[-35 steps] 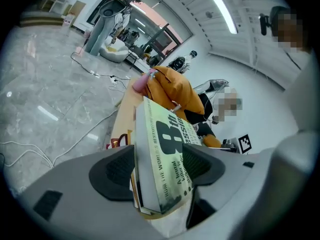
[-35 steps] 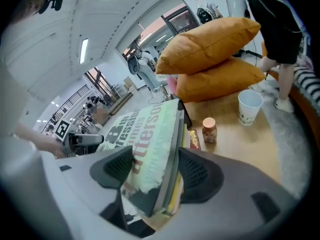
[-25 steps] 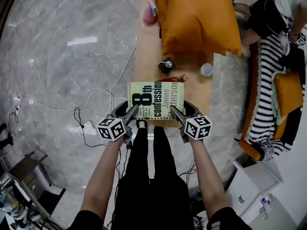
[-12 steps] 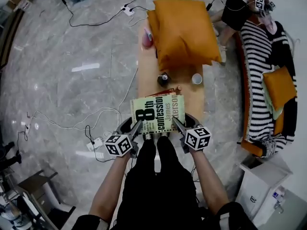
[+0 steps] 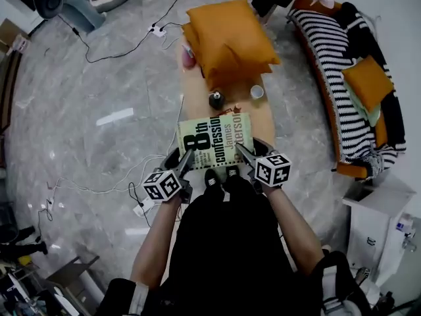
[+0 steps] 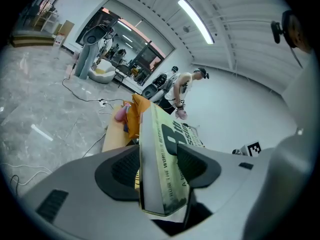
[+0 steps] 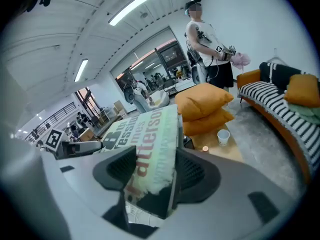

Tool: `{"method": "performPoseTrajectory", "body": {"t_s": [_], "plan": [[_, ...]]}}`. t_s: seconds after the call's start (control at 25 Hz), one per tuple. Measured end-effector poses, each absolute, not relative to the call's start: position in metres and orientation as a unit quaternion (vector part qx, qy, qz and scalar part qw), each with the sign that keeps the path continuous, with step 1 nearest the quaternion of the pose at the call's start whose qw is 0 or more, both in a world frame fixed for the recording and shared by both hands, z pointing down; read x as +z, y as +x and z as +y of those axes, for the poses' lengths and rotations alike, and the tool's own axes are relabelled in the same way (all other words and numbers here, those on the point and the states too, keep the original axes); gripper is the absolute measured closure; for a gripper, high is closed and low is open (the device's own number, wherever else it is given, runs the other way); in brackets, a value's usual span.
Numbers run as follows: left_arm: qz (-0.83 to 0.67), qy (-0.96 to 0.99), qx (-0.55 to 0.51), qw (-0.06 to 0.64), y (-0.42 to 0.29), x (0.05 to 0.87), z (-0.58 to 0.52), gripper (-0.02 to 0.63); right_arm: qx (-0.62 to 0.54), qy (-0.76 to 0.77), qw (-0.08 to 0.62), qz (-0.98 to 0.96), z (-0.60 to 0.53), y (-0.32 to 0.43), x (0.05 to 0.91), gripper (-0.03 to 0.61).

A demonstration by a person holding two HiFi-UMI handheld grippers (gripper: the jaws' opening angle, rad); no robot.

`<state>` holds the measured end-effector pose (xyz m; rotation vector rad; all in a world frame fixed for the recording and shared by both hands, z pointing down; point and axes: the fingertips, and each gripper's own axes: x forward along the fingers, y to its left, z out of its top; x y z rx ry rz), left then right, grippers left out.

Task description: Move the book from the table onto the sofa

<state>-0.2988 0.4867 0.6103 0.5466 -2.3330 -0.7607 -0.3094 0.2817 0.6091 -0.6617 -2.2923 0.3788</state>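
So the book [image 5: 214, 141] is up in the air, cover facing up. It's hanging over the near end of the desk [image 5: 195, 92] and not resting on it. It's gripped from both sides: the left tongs [image 5: 187, 158] are clamped on its near left corner and the right tongs [image 5: 241, 152] on its near right corner. Both gripper views show the pads pressing on the 2 faces of the book.

Past the book, around the middle of the desk, there's a small dark thing [image 5: 216, 100] with a white cup [image 5: 256, 92] just to its right. 2 stacked orange cushions [image 5: 227, 38] cover the far end. The sofa [image 5: 327, 48], black-and-white striped, runs along the desk's right side with a gap of grey floor [image 5: 85, 110] between them, and it has another orange cushion [image 5: 367, 79] on it. A person [image 7: 206, 36] stands beyond the desk's far end.
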Motion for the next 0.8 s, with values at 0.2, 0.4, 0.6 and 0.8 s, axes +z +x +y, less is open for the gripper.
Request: {"method": "performPoseTrajectory", "body": {"t_s": [0.2, 0.4, 0.6, 0.8], "plan": [[-0.884, 0.223, -0.283, 0.298, -0.292, 0.595, 0.489, 0.379, 0.15, -0.246, 0.335, -0.897, 0.284, -0.295, 0.593, 0.337], [-0.882, 0.225, -0.288, 0.297, -0.28, 0.588, 0.497, 0.379, 0.148, -0.236, 0.33, -0.902, 0.291, -0.284, 0.584, 0.337], [-0.884, 0.225, -0.281, 0.299, -0.282, 0.588, 0.496, 0.38, 0.144, -0.234, 0.328, -0.904, 0.291, -0.287, 0.583, 0.337], [-0.887, 0.221, -0.272, 0.3, -0.279, 0.586, 0.496, 0.38, 0.148, -0.239, 0.333, -0.9, 0.291, -0.287, 0.584, 0.337]]}}
